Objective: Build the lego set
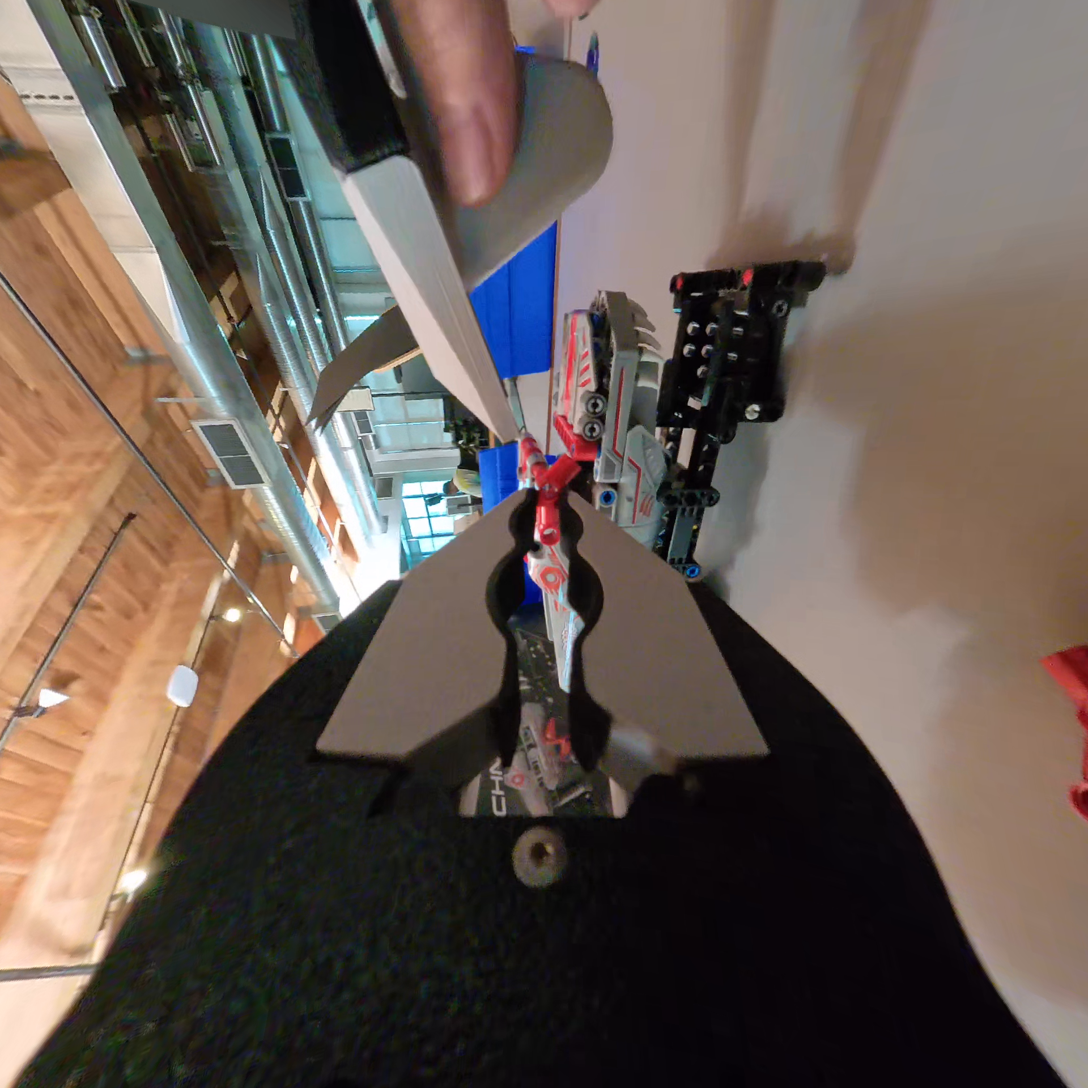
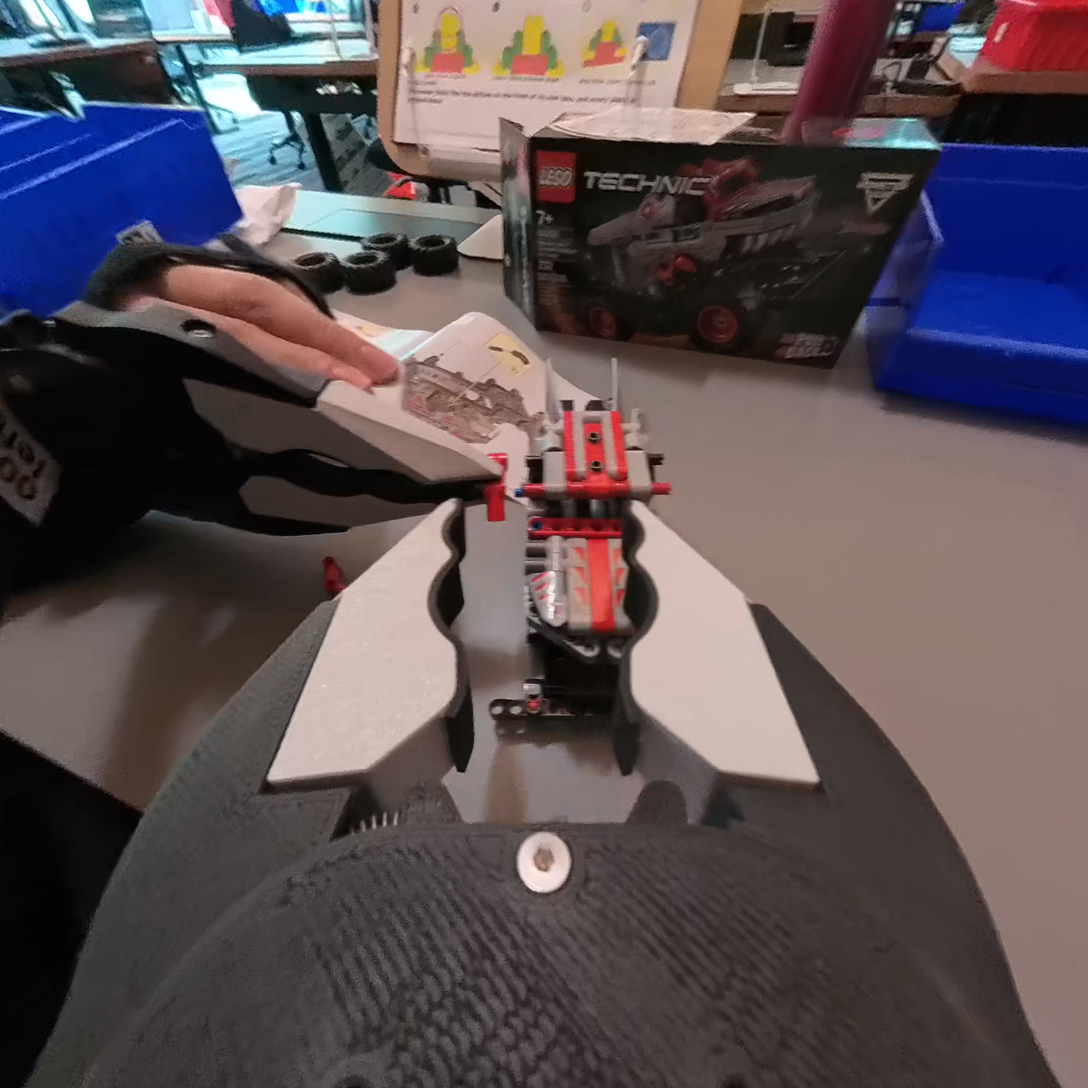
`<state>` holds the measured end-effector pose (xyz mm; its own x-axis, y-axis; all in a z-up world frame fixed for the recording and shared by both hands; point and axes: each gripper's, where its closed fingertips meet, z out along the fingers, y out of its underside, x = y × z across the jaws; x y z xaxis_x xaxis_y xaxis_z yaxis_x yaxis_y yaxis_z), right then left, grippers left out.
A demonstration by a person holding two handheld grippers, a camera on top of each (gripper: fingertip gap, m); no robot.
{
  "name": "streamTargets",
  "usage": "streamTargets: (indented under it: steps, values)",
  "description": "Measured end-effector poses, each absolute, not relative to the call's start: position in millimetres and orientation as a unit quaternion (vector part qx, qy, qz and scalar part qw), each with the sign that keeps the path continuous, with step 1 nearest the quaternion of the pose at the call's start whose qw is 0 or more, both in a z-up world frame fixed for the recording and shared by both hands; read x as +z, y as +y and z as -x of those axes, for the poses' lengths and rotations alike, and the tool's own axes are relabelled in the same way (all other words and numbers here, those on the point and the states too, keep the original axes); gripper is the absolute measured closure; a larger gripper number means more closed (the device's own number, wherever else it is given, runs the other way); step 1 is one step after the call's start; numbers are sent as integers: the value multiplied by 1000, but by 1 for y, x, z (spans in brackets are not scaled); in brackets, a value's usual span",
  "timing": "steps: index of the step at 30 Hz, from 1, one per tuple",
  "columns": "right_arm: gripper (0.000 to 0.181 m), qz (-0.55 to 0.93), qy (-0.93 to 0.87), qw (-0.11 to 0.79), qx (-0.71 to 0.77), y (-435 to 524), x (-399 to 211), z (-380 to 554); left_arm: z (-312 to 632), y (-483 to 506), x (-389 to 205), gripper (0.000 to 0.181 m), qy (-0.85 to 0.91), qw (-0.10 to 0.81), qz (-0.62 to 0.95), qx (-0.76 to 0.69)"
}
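Fitting a red pin [image 2: 497,486] held tight in left tongs [image 2: 491,491] | truck model [image 2: 589,530] on counter [image 2: 824,559], 3 o'clock of pin | right tongs [image 2: 547,524] wide, straddling it | align squarely, press gently.

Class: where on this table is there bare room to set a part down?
Bare grey table lies right of the truck model, before the set box and blue bin. Left is crowded: left claw, booklet, tyres.

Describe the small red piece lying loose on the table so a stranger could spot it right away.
Start at the half-built truck in the middle of the grey table. Look left, past the right gripper's left finger: the small red piece lies alone on bare table. Unlike the red piece at the left gripper's tips, nothing touches it.
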<state>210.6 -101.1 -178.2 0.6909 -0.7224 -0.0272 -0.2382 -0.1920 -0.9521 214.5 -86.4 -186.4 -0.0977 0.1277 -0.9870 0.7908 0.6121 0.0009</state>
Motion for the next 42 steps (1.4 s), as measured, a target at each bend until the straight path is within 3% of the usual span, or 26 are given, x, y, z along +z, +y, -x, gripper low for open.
streamTargets:
  steps: [2, 6, 42]
  values:
    - [110, 754, 328, 525, -219, -105, -186, -218, -218, -86, -188, 177, 680, 591, -337, -273]
    - [103, 775, 302, 517, -201, -99, -194, -226, -218, -89, -189, 177, 676, 593, -340, -273]
    - [111, 799, 259, 522, -151, -95, -193, -236, -221, -90, -188, 177, 682, 573, -385, -241]
